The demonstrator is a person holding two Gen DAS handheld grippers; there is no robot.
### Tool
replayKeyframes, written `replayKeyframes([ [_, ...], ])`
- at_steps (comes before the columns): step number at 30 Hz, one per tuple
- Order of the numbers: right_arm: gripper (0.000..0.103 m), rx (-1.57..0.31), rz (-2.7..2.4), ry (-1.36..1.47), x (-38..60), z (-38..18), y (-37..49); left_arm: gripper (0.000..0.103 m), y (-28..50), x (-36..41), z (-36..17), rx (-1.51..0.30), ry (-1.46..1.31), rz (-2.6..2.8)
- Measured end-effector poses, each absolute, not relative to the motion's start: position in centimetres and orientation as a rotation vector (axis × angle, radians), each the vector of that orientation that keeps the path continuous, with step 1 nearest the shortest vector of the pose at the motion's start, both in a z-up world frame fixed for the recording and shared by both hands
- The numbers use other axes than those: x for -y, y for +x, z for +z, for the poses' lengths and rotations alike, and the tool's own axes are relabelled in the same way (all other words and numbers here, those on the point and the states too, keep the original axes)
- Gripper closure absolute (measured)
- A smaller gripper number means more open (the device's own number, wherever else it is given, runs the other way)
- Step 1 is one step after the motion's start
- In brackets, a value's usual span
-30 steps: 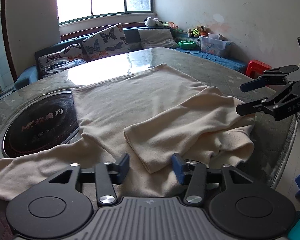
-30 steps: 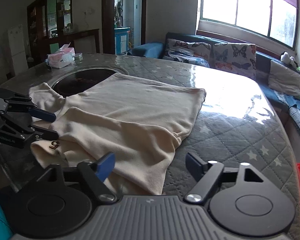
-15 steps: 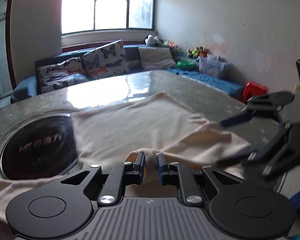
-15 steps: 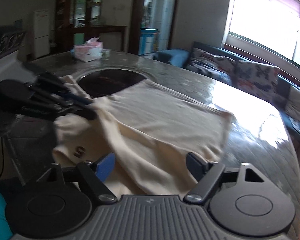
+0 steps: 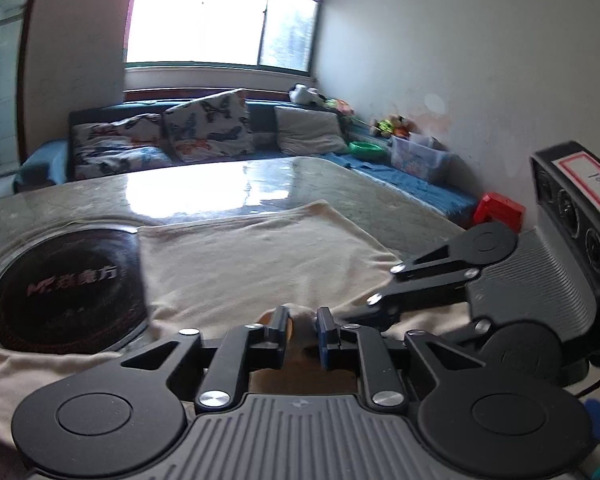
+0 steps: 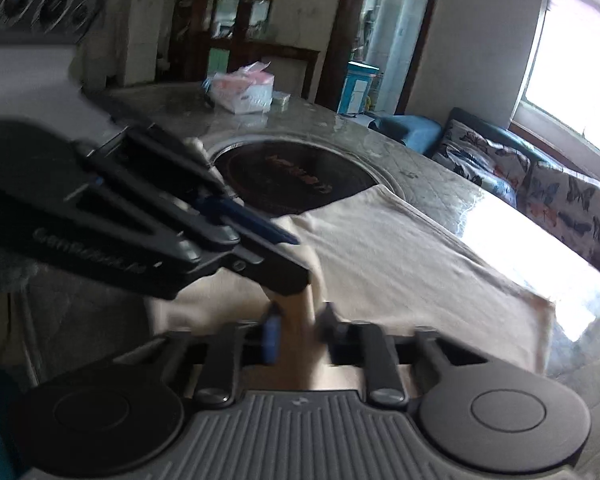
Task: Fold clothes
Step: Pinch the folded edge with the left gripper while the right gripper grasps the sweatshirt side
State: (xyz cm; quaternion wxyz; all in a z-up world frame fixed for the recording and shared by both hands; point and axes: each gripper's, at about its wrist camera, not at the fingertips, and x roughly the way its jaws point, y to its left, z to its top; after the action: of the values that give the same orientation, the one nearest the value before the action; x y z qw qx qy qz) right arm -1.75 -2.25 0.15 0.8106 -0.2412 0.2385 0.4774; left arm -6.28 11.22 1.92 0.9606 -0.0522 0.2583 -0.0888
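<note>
A cream garment [image 5: 256, 264] lies spread over the round table, its far part flat and its near edge lifted. My left gripper [image 5: 302, 334] is shut on a bunched fold of that near edge. In the left wrist view, the right gripper [image 5: 364, 316] comes in from the right, close beside it, its tips at the same lifted cloth. In the right wrist view, the cream garment [image 6: 400, 256] rises in a pinched strip between the fingers of my right gripper [image 6: 298, 334], which is shut on it. The left gripper [image 6: 288, 276] crosses that view from the left, blurred.
A dark round cooktop [image 5: 64, 288] is set into the quilted table [image 5: 380, 184], partly under the garment. A tissue box [image 6: 242, 90] stands at the table's far side. A sofa with butterfly cushions [image 5: 204, 130] runs under the window; a red stool [image 5: 498, 210] stands beyond the table's right edge.
Both grippers went from open to shut on the garment's near edge and came together. The folded sleeve part has been lifted off the table; both views have tilted upward.
</note>
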Motion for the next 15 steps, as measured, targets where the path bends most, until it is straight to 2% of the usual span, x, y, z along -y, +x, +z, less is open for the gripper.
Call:
replayKeyframes([
  [2,0.098,-0.494,0.962,-0.469,3.1,0.8,-1.2,0.064,-6.5,-11.7,2.0,-0.518,-0.127,-0.170],
  [3,0.098,-0.484,0.925,-0.435,3.9,1.3,-0.8,0.062,-6.6,-12.0,2.0,-0.512,-0.135,-0.159],
  [10,0.099,-0.375,0.566,-0.239,13.4,5.6,1.0,0.062,-5.8,-10.6,0.4,-0.575,-0.092,-0.168],
  [15,0.099,-0.357,0.275,-0.142,21.3,5.9,0.7,0.062,-5.1,-8.6,-0.6,-0.611,-0.037,-0.200],
])
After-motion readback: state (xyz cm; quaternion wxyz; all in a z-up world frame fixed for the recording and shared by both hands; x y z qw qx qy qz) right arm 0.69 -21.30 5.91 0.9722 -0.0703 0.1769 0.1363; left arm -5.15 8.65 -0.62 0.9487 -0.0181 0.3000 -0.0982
